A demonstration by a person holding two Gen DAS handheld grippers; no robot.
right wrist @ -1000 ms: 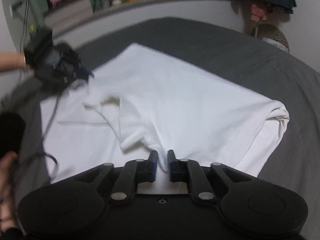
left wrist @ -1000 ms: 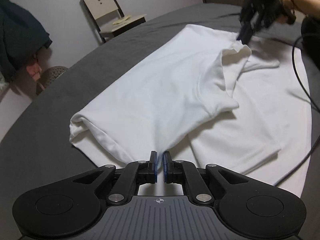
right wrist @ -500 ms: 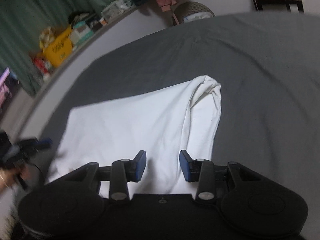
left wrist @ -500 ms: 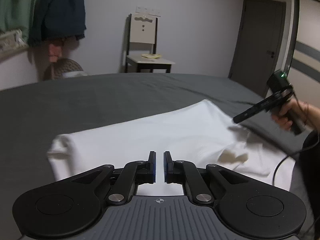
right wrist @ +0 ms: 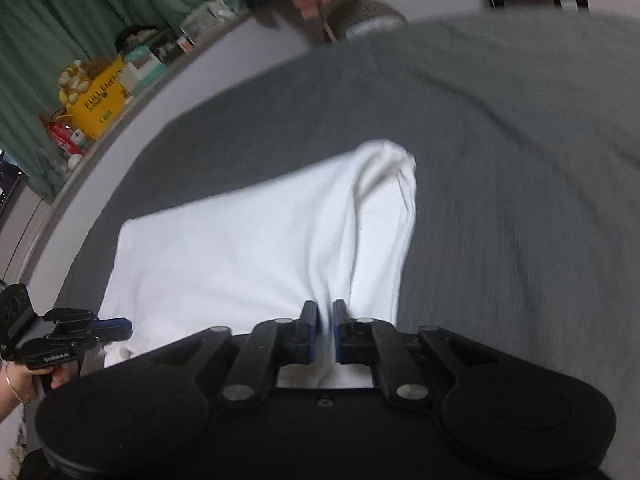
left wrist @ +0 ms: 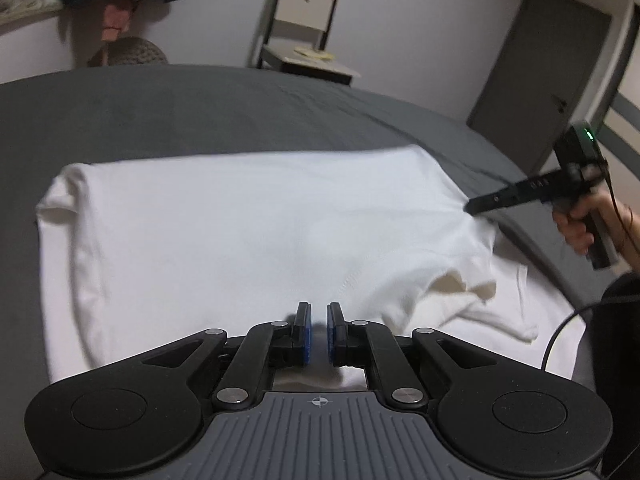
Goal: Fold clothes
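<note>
White T-shirt: on the bed, both tools pinching cloth

White T-shirt (left wrist: 240, 232) lies spread on the dark grey bed (left wrist: 200, 108), partly folded. One side is doubled over into a rounded roll, at frame left in the left wrist view and at the far tip in the right wrist view (right wrist: 384, 168). A sleeve lies bunched and creased on the side near the right tool.

Left tool (left wrist: 318, 334): jaws nearly together, only a thin slit between the blue pads. It sits at the near edge of the shirt; cloth shows right under and behind the pads. Looks like a thin edge is pinched, but the slit is dark and blurred, so not certain.

Right tool (right wrist: 326, 332): jaws have just closed in, now narrow. A ridge of white cloth runs straight into the gap and the pads press on it. Seen from the left wrist view, its tip (left wrist: 474, 206) meets the shirt's far right edge, with a hand (left wrist: 580, 224) on the grip and a cable trailing off it.

Behind the bed: a chair (left wrist: 304, 32) against the wall, a door (left wrist: 548, 80) to the right. Yellow bag (right wrist: 100, 100) on a cluttered ledge in front of a green curtain.
</note>
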